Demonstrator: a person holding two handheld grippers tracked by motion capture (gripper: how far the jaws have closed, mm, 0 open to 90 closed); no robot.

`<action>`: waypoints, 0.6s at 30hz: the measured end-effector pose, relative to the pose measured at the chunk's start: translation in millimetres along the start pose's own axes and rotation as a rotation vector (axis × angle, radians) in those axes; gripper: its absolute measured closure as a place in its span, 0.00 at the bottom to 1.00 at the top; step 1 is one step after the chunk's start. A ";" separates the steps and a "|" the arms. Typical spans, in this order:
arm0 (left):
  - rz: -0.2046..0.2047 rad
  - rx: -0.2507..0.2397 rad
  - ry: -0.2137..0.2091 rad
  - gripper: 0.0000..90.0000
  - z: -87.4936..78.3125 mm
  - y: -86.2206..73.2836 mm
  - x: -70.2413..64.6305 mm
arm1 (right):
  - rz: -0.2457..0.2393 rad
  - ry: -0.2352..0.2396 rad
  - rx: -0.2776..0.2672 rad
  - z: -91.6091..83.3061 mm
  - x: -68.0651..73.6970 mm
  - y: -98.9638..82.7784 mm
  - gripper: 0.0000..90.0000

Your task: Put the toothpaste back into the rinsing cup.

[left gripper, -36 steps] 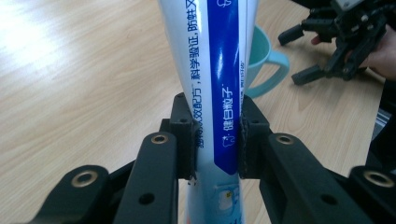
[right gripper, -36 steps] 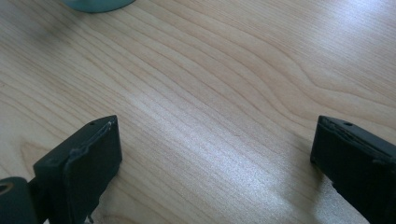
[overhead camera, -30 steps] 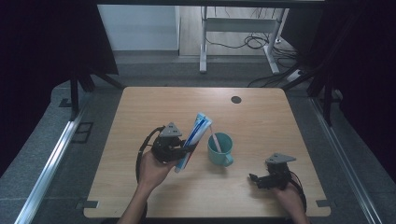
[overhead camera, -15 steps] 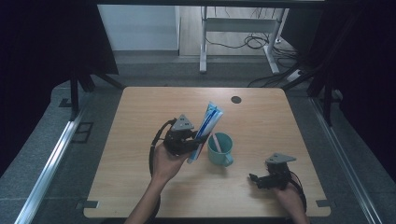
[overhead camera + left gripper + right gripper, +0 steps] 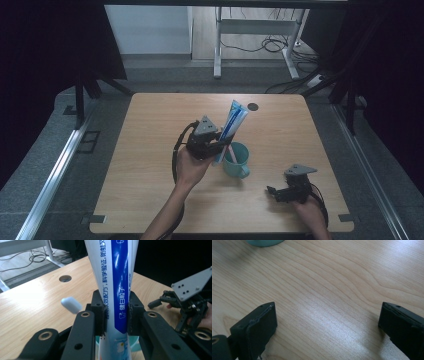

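Your left tool [image 5: 116, 317] is clenched on the toothpaste tube [image 5: 113, 277]; your right tool [image 5: 327, 327] stands released.

The tube is tilted, its lower end at the rim of the teal cup [image 5: 239, 159], raised above the surface [image 5: 145, 150]. A pale toothbrush [image 5: 231, 153] stands in that cup. Your right tool rests low over bare wood near the front right corner, well apart from the cup, with nothing between its jaws.

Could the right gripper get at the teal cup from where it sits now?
Probably yes: the right gripper stands open on bare table, nothing between it and the teal cup; the left gripper holds toothpaste over it.
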State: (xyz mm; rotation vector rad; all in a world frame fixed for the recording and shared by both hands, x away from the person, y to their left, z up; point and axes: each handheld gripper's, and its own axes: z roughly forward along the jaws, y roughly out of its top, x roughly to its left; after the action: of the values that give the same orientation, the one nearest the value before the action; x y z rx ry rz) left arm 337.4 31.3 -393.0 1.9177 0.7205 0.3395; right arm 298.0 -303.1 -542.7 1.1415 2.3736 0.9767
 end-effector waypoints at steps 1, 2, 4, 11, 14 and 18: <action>-0.001 -0.004 0.001 0.81 1.9 0.8 -0.5 | 0.000 0.000 0.000 0.0 0.0 0.0 0.02; -0.001 -0.006 0.001 0.81 3.8 1.7 -1.0 | 0.000 0.000 0.000 0.0 0.0 0.0 0.02; -0.002 -0.015 0.003 0.81 8.0 3.2 -2.2 | 0.000 0.000 0.000 0.0 0.0 0.0 0.02; 0.023 -0.030 0.017 0.81 21.1 9.3 -9.4 | 0.002 0.000 -0.004 0.2 0.1 -0.1 0.02; 0.030 -0.041 0.024 0.81 25.7 11.6 -11.5 | 0.001 -0.001 -0.001 0.0 0.0 0.0 0.02; 0.025 -0.059 0.026 0.81 31.2 12.5 -12.6 | 0.000 -0.001 -0.002 0.1 -0.1 -0.1 0.02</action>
State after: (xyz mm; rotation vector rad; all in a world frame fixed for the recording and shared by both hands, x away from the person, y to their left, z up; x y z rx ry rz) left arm 348.2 -2.9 -394.7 1.8702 0.6973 0.3979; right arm 298.0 -303.2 -542.8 1.1409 2.3711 0.9778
